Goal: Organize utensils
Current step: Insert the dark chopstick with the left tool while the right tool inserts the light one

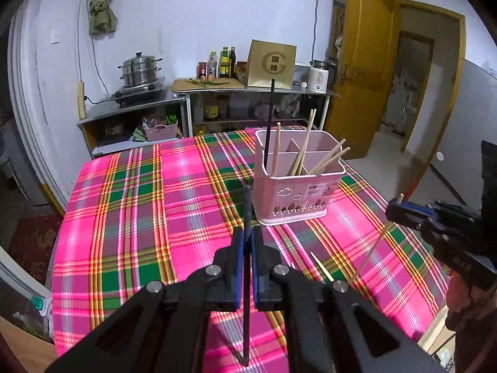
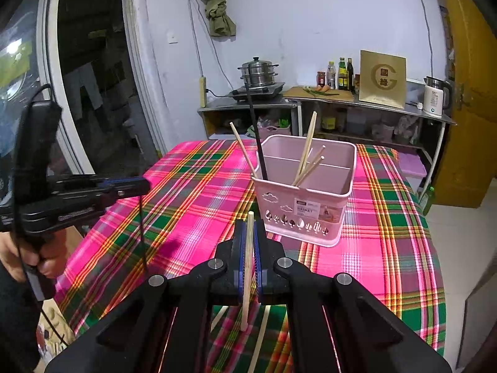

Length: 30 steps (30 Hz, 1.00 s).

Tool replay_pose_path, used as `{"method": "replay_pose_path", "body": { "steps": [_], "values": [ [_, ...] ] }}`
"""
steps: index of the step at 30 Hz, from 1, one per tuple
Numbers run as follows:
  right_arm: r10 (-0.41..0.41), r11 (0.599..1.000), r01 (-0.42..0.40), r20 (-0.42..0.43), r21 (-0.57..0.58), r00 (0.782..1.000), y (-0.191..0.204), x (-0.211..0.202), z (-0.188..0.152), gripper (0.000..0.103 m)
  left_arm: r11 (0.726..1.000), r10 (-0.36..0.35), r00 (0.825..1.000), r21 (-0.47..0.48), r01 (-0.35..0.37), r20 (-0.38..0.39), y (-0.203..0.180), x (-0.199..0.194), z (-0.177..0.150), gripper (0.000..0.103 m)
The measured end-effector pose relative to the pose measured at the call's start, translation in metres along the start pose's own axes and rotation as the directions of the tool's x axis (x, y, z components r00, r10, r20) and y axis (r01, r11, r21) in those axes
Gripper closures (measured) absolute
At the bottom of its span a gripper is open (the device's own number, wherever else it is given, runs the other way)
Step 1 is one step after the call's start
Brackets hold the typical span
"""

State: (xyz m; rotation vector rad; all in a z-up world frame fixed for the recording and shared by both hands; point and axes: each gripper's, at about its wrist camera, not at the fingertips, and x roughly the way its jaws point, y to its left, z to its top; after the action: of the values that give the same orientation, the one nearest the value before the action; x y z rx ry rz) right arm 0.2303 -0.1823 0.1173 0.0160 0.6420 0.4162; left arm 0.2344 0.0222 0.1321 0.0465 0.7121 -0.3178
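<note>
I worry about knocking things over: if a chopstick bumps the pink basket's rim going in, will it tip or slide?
The basket is tall, thin-walled plastic, so it is probably light and may slide on the tablecloth. Several chopsticks lean high above its rim, which could help it tip. Its wide, square base probably resists a gentle bump.

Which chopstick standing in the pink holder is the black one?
The tall black chopstick in the pink holder's left compartment, beside one wooden chopstick; every other stick in the holder is pale wood.
</note>
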Motion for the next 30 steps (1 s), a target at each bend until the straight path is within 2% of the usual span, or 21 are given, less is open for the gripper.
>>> {"method": "replay_pose_path", "body": {
  "steps": [10, 19, 30],
  "values": [
    [-0.022, 1.0, 0.022, -0.006, -0.015, 1.0, 0.005, -0.014, -0.007, 0.098, 1.0, 0.001, 0.999, -0.003, -0.001, 0.034, 0.003, -0.044, -0.022, 0.098],
    [-0.028, 0.999, 0.028, 0.012, -0.021, 1.0, 0.01, -0.023, -0.005, 0.098, 1.0, 0.003, 0.999, -0.001, -0.003, 0.036, -0.001, -0.055, -0.027, 0.098],
    [-0.032, 0.999, 0.034, 0.064, -0.023, 0.997, 0.008, -0.034, 0.016, 0.098, 0.999, -0.049, 0.996, 0.009, 0.048, 0.077, -0.02, -0.055, 0.01, 0.098]
  ]
}}
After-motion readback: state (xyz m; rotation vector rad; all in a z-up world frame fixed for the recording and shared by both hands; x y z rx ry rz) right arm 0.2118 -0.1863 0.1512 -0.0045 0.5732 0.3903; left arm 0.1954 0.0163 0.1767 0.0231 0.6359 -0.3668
